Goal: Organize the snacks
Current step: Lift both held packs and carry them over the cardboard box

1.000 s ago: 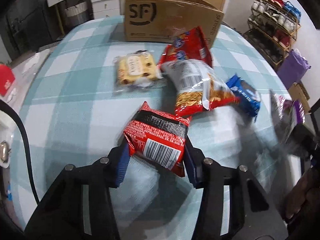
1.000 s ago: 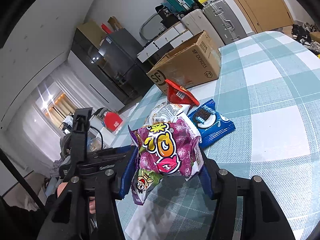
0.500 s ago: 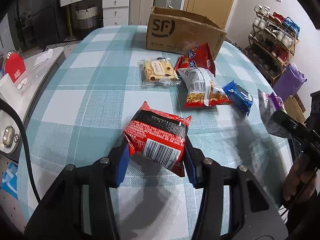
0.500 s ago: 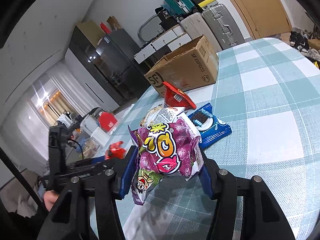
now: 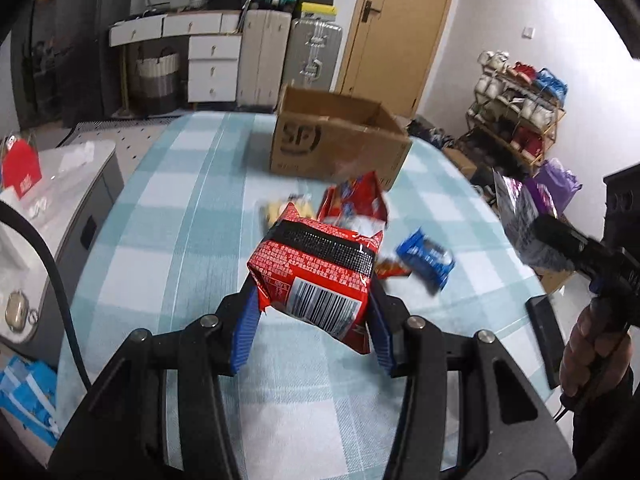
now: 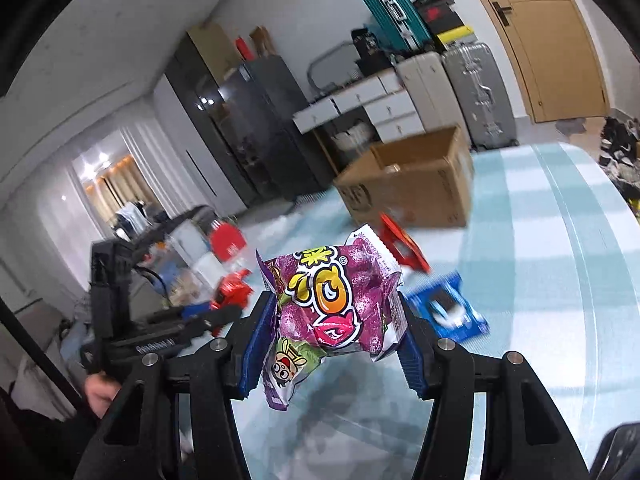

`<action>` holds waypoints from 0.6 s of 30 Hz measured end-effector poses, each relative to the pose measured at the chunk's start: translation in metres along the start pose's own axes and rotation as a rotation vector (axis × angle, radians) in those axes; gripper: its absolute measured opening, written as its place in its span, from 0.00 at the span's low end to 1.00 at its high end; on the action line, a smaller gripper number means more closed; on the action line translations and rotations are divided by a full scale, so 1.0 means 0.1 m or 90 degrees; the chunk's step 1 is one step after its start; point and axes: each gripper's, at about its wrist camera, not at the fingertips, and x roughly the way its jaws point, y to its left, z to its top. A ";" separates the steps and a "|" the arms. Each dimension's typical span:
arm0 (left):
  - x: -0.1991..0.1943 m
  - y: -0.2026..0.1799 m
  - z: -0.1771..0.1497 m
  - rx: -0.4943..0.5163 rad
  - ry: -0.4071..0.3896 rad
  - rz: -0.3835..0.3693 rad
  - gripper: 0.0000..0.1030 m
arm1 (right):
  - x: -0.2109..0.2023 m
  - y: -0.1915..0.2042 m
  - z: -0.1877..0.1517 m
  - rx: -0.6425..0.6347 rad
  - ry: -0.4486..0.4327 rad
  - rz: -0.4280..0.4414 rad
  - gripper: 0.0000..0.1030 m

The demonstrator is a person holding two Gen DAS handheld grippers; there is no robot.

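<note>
My left gripper (image 5: 310,312) is shut on a red snack packet (image 5: 316,276) with a black band and a barcode, held above the checked table (image 5: 176,216). My right gripper (image 6: 332,332) is shut on a purple cartoon snack bag (image 6: 336,300), also lifted off the table. The open brown cardboard box (image 5: 340,148) stands at the far end of the table. On the cloth between lie a red bag (image 5: 356,200), a blue cookie pack (image 5: 426,258) and a yellowish pack (image 5: 276,208), partly hidden behind the held packet. The right gripper with its purple bag (image 5: 516,212) shows at the right edge of the left wrist view.
A low grey side table (image 5: 52,200) with a red item stands left of the table. Suitcases (image 5: 316,52) and white drawers (image 5: 212,64) line the far wall beside a wooden door. A shoe rack (image 5: 520,108) stands at the right. A hand (image 5: 588,344) grips the right tool's handle.
Both grippers have risen with their packets, and the views tilted up toward the box and the far wall. The snacks on the table now look smaller and farther below.
</note>
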 end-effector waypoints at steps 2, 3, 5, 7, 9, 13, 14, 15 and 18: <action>-0.05 0.00 0.10 0.003 -0.007 -0.011 0.44 | -0.03 0.06 0.16 0.006 -0.012 0.013 0.55; -0.10 0.01 0.17 0.004 -0.013 -0.021 0.44 | -0.03 0.08 0.22 0.008 -0.016 0.017 0.55; -0.15 0.01 0.27 0.005 -0.020 -0.032 0.44 | -0.05 0.12 0.38 0.013 -0.024 0.028 0.55; -0.22 0.03 0.40 -0.001 -0.037 -0.047 0.44 | -0.08 0.16 0.55 0.013 -0.032 0.038 0.55; -0.27 0.04 0.55 -0.005 -0.043 -0.064 0.44 | -0.11 0.21 0.70 0.005 -0.038 0.041 0.55; -0.36 0.00 0.83 0.006 -0.055 -0.075 0.44 | -0.15 0.29 1.00 -0.009 -0.046 0.044 0.55; -0.38 -0.01 0.91 0.010 -0.056 -0.077 0.44 | -0.17 0.30 1.08 -0.010 -0.048 0.045 0.55; -0.39 -0.03 0.98 0.010 -0.059 -0.076 0.44 | -0.18 0.32 1.15 -0.011 -0.052 0.044 0.55; -0.42 -0.08 1.25 -0.001 -0.061 -0.091 0.44 | -0.19 0.37 1.37 -0.024 -0.055 0.027 0.55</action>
